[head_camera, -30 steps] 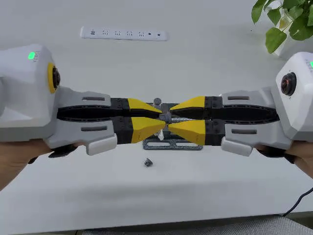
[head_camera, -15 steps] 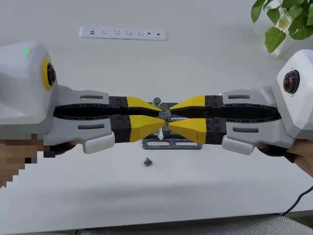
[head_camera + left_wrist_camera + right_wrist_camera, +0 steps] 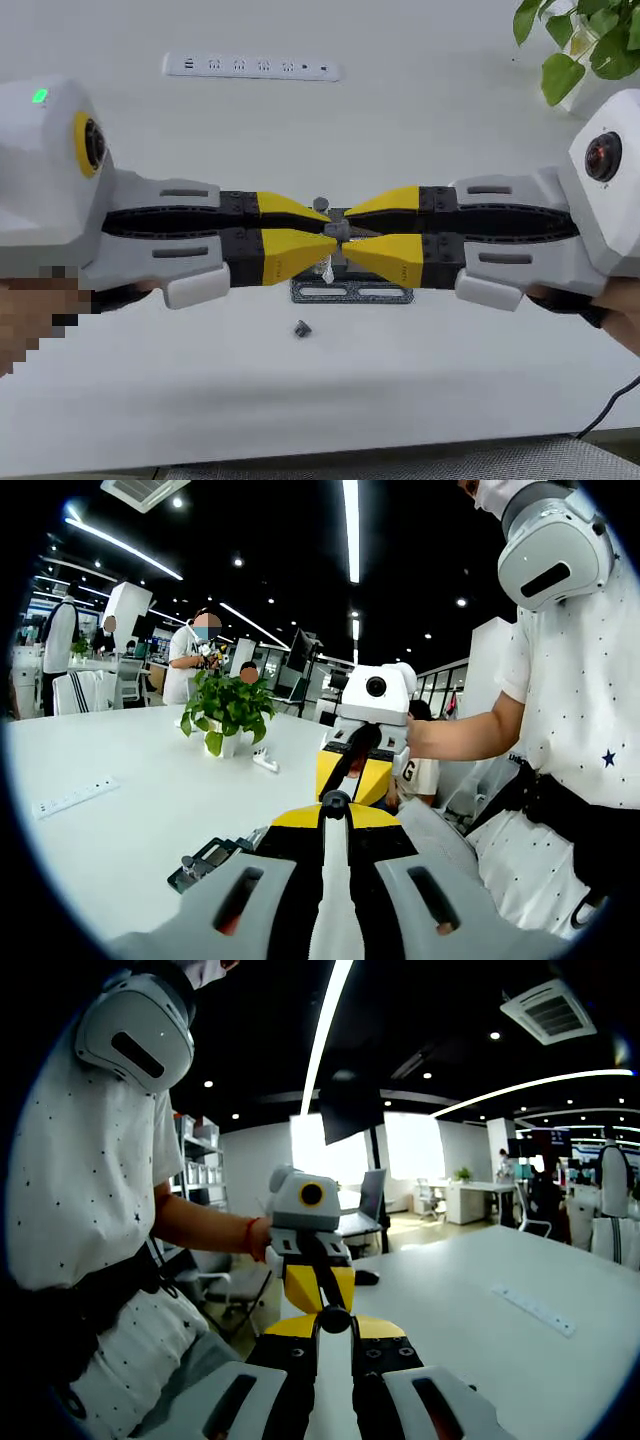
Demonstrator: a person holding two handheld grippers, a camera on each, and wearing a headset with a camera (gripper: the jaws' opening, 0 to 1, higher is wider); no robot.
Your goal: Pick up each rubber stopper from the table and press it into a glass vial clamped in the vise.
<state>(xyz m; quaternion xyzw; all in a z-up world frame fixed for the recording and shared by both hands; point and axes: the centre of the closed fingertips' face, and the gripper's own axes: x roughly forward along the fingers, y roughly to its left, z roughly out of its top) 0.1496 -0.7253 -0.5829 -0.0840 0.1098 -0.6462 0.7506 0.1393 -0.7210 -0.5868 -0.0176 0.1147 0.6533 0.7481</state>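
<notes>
Rubber stopper (image 3: 303, 329) lies on the white table (image 3: 300, 400) under ceiling strip lights (image 3: 351, 525).

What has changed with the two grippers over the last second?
The jaws of the left gripper and the right gripper narrowed onto the rubber stopper pinched between their tips, above the vise. The vise, the loose stopper on the table and the power strip stayed put.

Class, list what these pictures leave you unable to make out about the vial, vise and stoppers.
Vial, head view: mostly behind the tong tips; stoppered or not, unclear.
Vise, head view: top covered by left tongs and right tongs.
Stopper at the tips: which tongs grip it, unclear.
Small piece on the table, head view: too small to identify.
</notes>
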